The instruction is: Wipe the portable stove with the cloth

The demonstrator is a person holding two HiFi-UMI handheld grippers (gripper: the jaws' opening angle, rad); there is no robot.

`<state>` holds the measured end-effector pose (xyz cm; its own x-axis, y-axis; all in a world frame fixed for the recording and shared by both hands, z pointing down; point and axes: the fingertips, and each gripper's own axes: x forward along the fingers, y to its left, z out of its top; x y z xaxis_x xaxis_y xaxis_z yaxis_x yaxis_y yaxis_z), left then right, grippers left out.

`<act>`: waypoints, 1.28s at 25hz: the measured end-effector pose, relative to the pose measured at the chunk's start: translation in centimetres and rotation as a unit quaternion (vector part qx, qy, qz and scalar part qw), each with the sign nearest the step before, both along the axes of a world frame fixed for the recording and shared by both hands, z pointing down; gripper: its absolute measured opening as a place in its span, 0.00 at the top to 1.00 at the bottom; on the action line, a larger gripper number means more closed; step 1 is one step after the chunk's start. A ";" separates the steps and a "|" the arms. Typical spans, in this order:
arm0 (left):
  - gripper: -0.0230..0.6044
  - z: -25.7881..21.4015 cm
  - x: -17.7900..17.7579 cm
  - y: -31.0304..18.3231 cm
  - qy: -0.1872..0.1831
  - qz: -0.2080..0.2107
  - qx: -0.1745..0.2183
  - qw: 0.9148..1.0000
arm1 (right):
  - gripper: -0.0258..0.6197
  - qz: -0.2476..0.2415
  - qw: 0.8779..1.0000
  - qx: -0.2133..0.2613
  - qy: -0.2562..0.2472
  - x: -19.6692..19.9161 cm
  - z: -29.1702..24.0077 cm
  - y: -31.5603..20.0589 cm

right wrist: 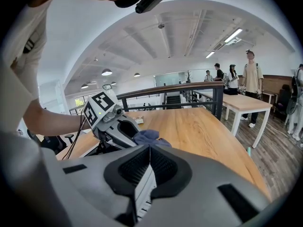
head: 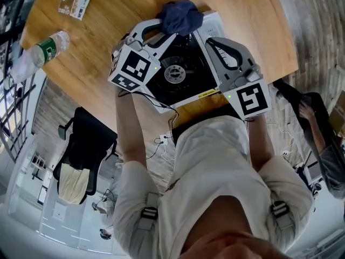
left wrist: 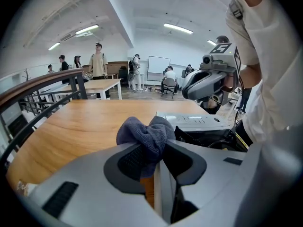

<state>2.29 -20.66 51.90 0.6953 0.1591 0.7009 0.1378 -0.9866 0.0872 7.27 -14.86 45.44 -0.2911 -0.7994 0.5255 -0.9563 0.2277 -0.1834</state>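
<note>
The portable stove, black on top with a round burner, sits at the near edge of the wooden table. My left gripper is shut on a bunched dark blue cloth, which hangs over the stove's far left corner. In the left gripper view the cloth bulges out between the jaws of the left gripper, with the stove just to its right. My right gripper lies over the stove's right side. Its jaws are shut with nothing between them, above the stove's white panel.
A plastic water bottle lies at the table's left edge and a small packet at the far left. A black office chair stands on the floor below the table. Another person is at the right.
</note>
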 end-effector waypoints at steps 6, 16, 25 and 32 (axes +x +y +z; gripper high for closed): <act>0.76 -0.4 -0.9 0.1 -0.010 0.013 0.005 1.000 | 0.93 -0.019 1.000 0.001 0.002 -1.8 -0.5 -0.5; 0.76 -0.4 -3.0 -0.1 -0.061 0.054 0.010 0.997 | 0.93 -0.041 0.999 0.006 -0.005 -4.8 -1.5 -1.4; 0.76 -0.3 -5.4 -0.6 -0.086 0.063 0.017 0.994 | 0.93 -0.064 0.998 0.006 -0.006 -7.1 -1.4 -2.4; 0.76 -0.4 -7.2 -0.8 -0.100 0.062 0.019 0.993 | 0.93 -0.087 0.996 0.011 -0.010 -9.6 -1.9 -2.9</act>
